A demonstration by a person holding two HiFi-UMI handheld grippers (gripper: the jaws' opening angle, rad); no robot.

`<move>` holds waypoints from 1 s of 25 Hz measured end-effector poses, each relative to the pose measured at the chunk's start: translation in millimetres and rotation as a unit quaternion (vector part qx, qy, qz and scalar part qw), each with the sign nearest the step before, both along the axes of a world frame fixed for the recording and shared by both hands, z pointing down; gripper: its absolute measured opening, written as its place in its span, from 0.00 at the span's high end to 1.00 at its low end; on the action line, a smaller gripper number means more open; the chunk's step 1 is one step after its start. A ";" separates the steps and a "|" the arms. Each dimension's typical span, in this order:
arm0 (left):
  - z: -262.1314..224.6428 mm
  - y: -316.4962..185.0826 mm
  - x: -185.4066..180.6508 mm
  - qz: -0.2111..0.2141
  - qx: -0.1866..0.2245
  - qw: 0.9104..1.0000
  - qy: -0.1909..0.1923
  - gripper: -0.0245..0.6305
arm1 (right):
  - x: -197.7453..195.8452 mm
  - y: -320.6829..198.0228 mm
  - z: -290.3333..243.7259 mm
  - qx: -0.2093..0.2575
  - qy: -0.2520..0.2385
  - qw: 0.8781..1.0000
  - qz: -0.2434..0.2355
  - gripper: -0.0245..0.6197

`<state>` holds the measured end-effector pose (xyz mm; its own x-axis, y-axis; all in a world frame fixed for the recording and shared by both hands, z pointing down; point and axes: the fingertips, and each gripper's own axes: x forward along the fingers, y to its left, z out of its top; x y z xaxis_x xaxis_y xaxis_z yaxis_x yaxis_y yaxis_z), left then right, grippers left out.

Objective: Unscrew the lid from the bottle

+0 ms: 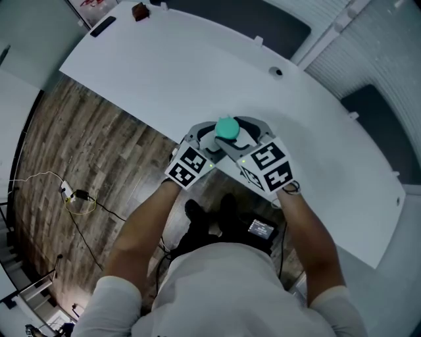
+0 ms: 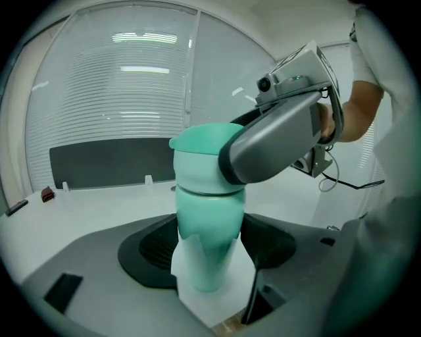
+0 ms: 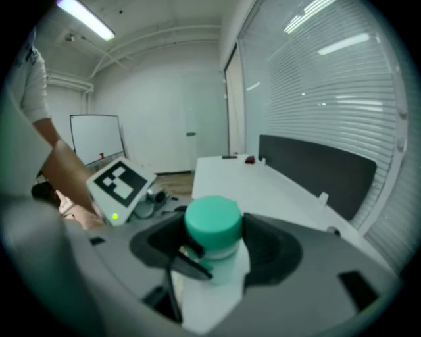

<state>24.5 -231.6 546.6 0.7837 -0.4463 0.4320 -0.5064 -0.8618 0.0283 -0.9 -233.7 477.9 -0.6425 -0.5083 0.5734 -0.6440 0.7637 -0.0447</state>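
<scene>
A teal bottle (image 2: 206, 227) is held upright above the near edge of the white desk (image 1: 197, 66). My left gripper (image 2: 207, 253) is shut on its body, with a dark pad on each side. The teal lid (image 3: 212, 220) sits on the bottle's neck, with a thin seam beneath it. My right gripper (image 3: 214, 247) is shut on that lid from the other side; its grey finger (image 2: 276, 141) crosses the lid in the left gripper view. From the head view only the lid's top (image 1: 227, 127) shows, between the left gripper (image 1: 205, 141) and the right gripper (image 1: 245, 137). The bottle's base is hidden.
A small red-brown object (image 1: 139, 11) and a flat black item (image 1: 102, 25) lie at the desk's far end. Dark panels (image 2: 112, 161) stand behind the desk before a wall of blinds. Cables and a plug (image 1: 75, 195) lie on the wood floor to the left.
</scene>
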 end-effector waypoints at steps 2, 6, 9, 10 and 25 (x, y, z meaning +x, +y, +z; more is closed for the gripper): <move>-0.1 0.9 0.4 0.017 -0.003 1.000 -0.001 0.49 | -0.7 0.4 -0.7 -0.003 0.001 1.000 -0.019 0.51; 0.8 1.5 0.8 0.033 -0.008 0.999 -0.003 0.49 | -0.1 1.0 1.1 -0.006 0.003 1.000 -0.022 0.51; 0.4 2.0 0.3 0.027 -0.011 1.000 0.000 0.49 | -1.1 1.1 -0.3 -0.002 -0.001 1.000 -0.017 0.51; 0.5 1.8 0.2 0.025 -0.012 1.000 0.002 0.49 | -1.2 0.9 -0.3 -0.001 -0.001 1.000 -0.017 0.51; 2.0 1.1 -0.5 0.018 -0.019 1.000 0.007 0.49 | 0.2 0.2 0.5 0.005 0.000 1.000 0.000 0.51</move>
